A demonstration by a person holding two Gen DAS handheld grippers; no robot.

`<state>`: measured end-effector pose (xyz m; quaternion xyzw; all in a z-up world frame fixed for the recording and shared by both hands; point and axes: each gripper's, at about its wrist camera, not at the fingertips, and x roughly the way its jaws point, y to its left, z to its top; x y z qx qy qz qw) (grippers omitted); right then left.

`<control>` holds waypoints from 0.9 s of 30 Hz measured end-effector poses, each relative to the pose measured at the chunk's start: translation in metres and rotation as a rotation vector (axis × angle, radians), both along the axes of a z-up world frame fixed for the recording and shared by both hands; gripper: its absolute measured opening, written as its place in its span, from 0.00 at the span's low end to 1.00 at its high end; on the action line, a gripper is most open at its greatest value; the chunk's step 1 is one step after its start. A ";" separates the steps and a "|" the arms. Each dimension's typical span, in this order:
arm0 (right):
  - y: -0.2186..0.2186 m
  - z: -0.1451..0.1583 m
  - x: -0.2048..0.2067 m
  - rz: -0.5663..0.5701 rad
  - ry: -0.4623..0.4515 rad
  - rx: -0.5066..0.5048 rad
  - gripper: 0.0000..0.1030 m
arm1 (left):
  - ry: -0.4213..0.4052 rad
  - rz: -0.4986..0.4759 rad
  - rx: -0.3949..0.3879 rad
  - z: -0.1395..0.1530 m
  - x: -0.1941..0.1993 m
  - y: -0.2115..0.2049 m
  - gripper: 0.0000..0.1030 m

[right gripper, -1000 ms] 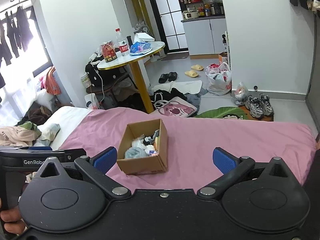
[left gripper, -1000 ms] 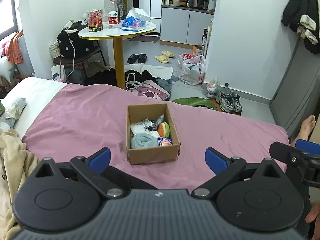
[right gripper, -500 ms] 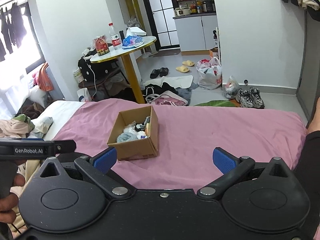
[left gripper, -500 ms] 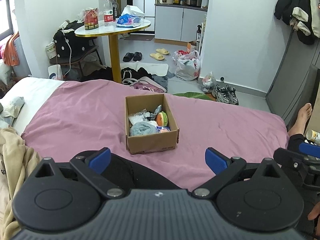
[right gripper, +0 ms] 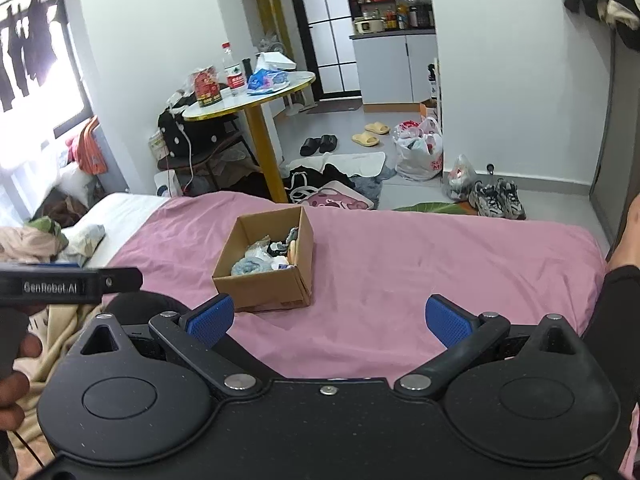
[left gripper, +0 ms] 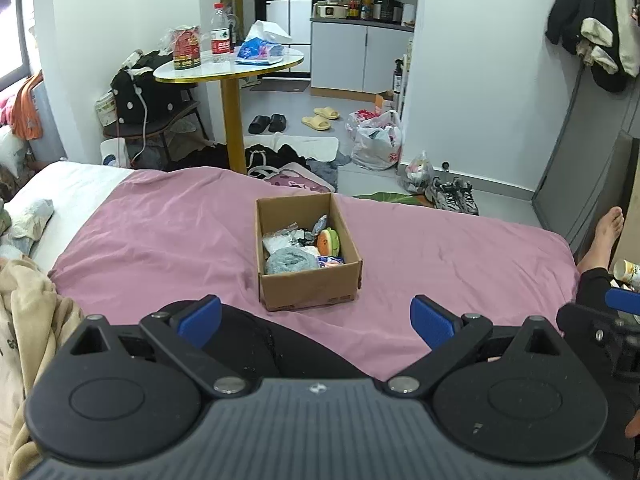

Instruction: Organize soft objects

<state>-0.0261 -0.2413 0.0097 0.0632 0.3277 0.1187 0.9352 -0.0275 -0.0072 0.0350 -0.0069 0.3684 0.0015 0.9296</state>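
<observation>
With both held low over the near edge of the bed, left tool (left gripper: pixel 316 320) and right tool (right gripper: pixel 327 318) spread wide, blue pads far apart, gripping nothing. Level and aimed forward at the cardboard box (left gripper: pixel 308 256), well short of it. Left tool seen from the right wrist view as a black bar nearer than the box and to its left, a hand (right gripper: pixel 14 376) wrapped around the grip. Dark-clothed leg under the left tool, nearer than the box; a bare foot (left gripper: pixel 604 236) off to the box's right at the bed's edge.

Box open-topped, sitting on the pink bedsheet (left gripper: pixel 168 240), soft objects piled inside: a grey-blue cloth (left gripper: pixel 290 261) at the near side, an orange-and-green round toy (left gripper: pixel 329 241) behind it to the right, other small items too jumbled to name. Beige blanket (left gripper: pixel 28 320) left of the box, nearer the camera.

Beyond the box, a round surface on a gold leg (left gripper: pixel 234 68) carrying a water bottle (left gripper: pixel 221 34) and packets. Farther back, slippers (left gripper: pixel 320 118) on the floor, plastic bags, sneakers (left gripper: pixel 454 196) to the box's far right, then a kitchen counter.
</observation>
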 end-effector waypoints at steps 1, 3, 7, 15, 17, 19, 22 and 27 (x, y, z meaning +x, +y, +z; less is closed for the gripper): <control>0.001 0.000 -0.001 0.006 0.001 -0.003 1.00 | -0.002 0.002 -0.002 0.001 -0.001 0.001 0.97; 0.004 0.001 -0.002 0.016 0.002 -0.006 1.00 | -0.012 -0.001 -0.007 0.004 -0.003 0.001 0.97; 0.008 0.001 -0.001 0.012 0.011 -0.011 1.00 | -0.024 -0.008 -0.005 0.007 -0.006 0.002 0.97; 0.014 0.001 -0.003 0.011 0.010 -0.025 1.00 | -0.032 -0.011 -0.003 0.007 -0.009 0.001 0.97; 0.013 0.001 -0.003 0.008 0.010 -0.024 1.00 | -0.032 -0.009 -0.005 0.007 -0.010 0.001 0.97; 0.011 0.000 -0.002 0.001 0.013 -0.022 1.00 | -0.030 -0.011 -0.005 0.007 -0.010 0.002 0.97; 0.010 -0.001 -0.001 -0.001 0.015 -0.016 1.00 | -0.034 -0.017 -0.007 0.007 -0.012 0.002 0.97; 0.008 -0.001 0.000 -0.010 0.020 -0.003 1.00 | -0.032 -0.025 -0.004 0.007 -0.014 0.001 0.97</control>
